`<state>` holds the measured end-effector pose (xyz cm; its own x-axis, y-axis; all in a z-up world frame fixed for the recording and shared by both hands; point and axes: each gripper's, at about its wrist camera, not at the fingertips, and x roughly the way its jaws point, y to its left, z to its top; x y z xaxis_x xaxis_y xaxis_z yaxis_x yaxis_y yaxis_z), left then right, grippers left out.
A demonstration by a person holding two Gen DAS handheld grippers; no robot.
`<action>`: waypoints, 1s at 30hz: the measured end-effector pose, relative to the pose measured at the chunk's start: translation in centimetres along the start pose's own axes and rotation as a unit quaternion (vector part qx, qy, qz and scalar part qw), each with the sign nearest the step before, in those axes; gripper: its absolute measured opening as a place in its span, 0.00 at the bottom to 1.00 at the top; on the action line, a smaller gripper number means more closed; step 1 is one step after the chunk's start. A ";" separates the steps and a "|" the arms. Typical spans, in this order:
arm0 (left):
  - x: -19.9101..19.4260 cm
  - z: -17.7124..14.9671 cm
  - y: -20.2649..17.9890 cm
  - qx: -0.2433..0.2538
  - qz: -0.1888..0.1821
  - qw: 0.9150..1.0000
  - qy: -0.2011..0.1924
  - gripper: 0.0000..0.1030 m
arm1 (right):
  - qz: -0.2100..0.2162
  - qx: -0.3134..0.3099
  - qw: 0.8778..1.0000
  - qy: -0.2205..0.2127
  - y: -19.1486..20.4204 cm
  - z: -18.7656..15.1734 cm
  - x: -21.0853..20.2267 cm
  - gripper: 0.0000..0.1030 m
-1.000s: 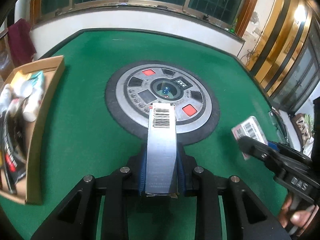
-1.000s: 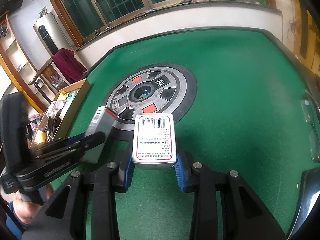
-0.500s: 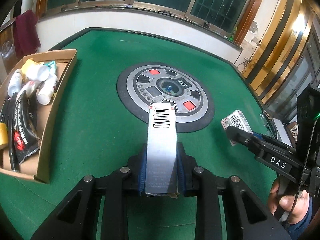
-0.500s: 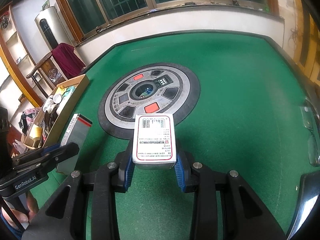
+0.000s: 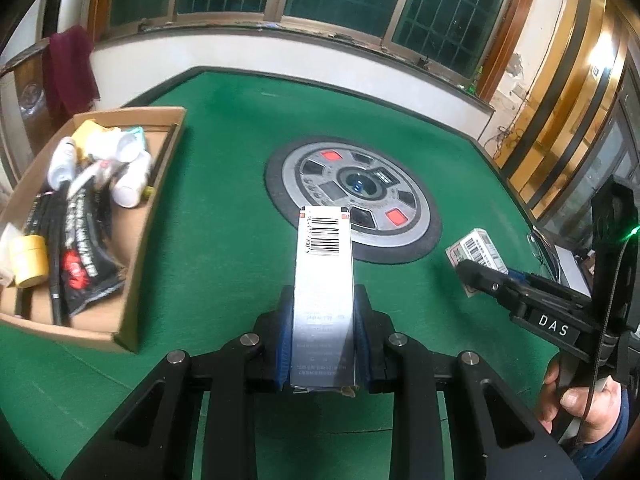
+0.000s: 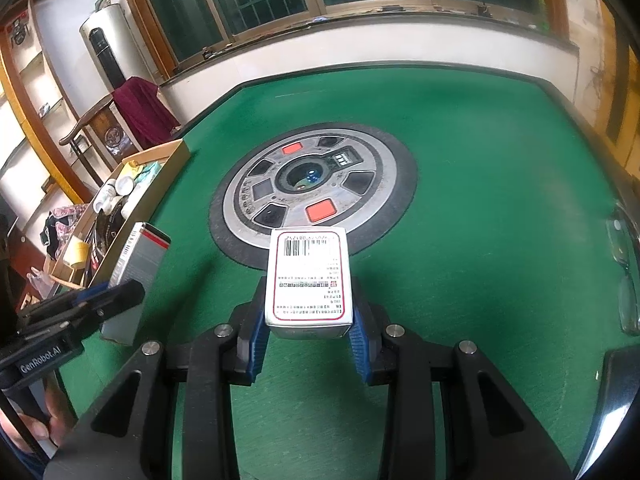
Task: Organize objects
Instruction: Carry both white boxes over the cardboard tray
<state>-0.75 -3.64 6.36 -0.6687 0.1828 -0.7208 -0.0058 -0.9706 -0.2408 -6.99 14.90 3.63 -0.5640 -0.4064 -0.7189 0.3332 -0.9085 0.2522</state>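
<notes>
My left gripper (image 5: 322,300) is shut on a tall silver box (image 5: 323,280) with a barcode on its end, held above the green table. That silver box also shows in the right wrist view (image 6: 134,276), with the left gripper (image 6: 100,300) on it. My right gripper (image 6: 308,300) is shut on a white box with a red border (image 6: 309,278). The white box (image 5: 476,250) and right gripper (image 5: 480,276) also show at the right of the left wrist view. A cardboard tray (image 5: 148,216) with bottles, tape and dark packets lies to the left.
A round grey and black panel (image 5: 354,196) with red buttons sits in the middle of the green table (image 5: 224,240). The cardboard tray also shows in the right wrist view (image 6: 160,180). A chair with a maroon cloth (image 6: 140,108) stands beyond the table.
The left gripper with the silver box has drawn back and turned left, bringing the cardboard tray more fully into view. The right gripper keeps hold of the white box and has barely moved.
</notes>
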 end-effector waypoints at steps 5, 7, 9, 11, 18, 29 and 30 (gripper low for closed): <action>-1.8 -0.1 1.1 -0.005 0.010 1.000 -0.025 0.22 | 0.009 -0.013 1.000 0.002 1.6 -0.5 0.1 0.31; -2.4 -0.1 1.5 -0.006 0.015 0.999 -0.033 0.22 | 0.014 -0.022 1.000 0.002 2.5 -0.7 0.1 0.31; -2.9 -0.2 2.0 -0.009 0.020 0.999 -0.040 0.22 | 0.013 -0.035 0.999 0.000 3.6 -1.0 0.1 0.31; -3.6 -0.4 2.8 -0.015 0.025 0.998 -0.047 0.22 | 0.014 -0.049 0.999 -0.001 4.8 -1.3 0.0 0.31; -6.0 -0.7 4.6 -0.018 0.060 0.995 -0.083 0.22 | 0.038 -0.074 0.997 -0.001 8.2 -1.5 0.2 0.31; -9.0 -1.3 7.6 -0.015 0.132 0.981 -0.140 0.22 | 0.062 -0.119 0.991 -0.010 14.1 -0.8 -0.2 0.32; -9.2 -1.3 7.9 -0.014 0.137 0.980 -0.144 0.22 | 0.064 -0.125 0.990 -0.012 14.7 -0.6 -0.3 0.32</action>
<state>6.36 -12.79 10.24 -0.8249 -0.1397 -0.5477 0.2211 -0.9715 -0.0853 -1.48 1.71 7.17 -0.5220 -0.5207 -0.6755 0.5774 -0.7987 0.1695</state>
